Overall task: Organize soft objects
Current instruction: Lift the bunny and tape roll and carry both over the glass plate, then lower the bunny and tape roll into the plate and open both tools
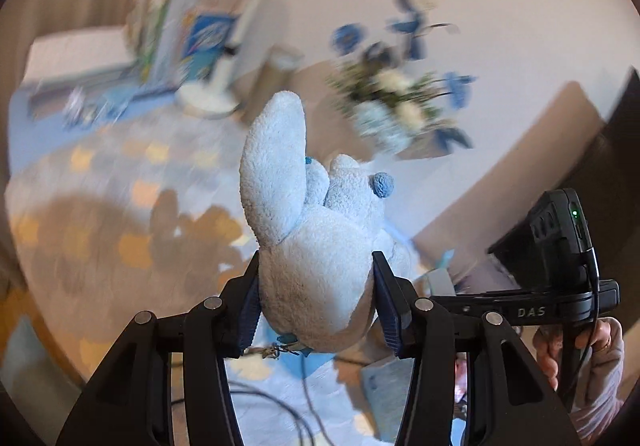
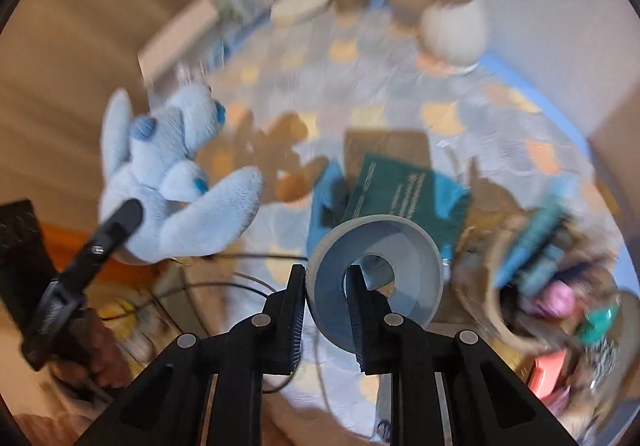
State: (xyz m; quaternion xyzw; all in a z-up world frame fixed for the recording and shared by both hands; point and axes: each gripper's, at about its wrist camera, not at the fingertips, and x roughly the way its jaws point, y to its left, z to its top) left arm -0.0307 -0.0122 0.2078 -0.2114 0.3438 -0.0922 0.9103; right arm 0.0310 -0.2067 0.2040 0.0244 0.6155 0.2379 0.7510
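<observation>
A: What do you hold now?

B: My left gripper [image 1: 316, 306] is clamped on the pale blue plush toy [image 1: 316, 230], 1 pad on each side of its body, and the toy is in the air above the patterned cloth [image 1: 100, 205]. My right gripper [image 2: 324, 310] pinches the wall of a grey ring [image 2: 376, 278], 1 finger inside its hole.

A: Which step is this?

B: I think both things are picked up and I carry them. Next I must find their place, maybe the basket [image 2: 496, 306] on the right, and lower them gently.
</observation>
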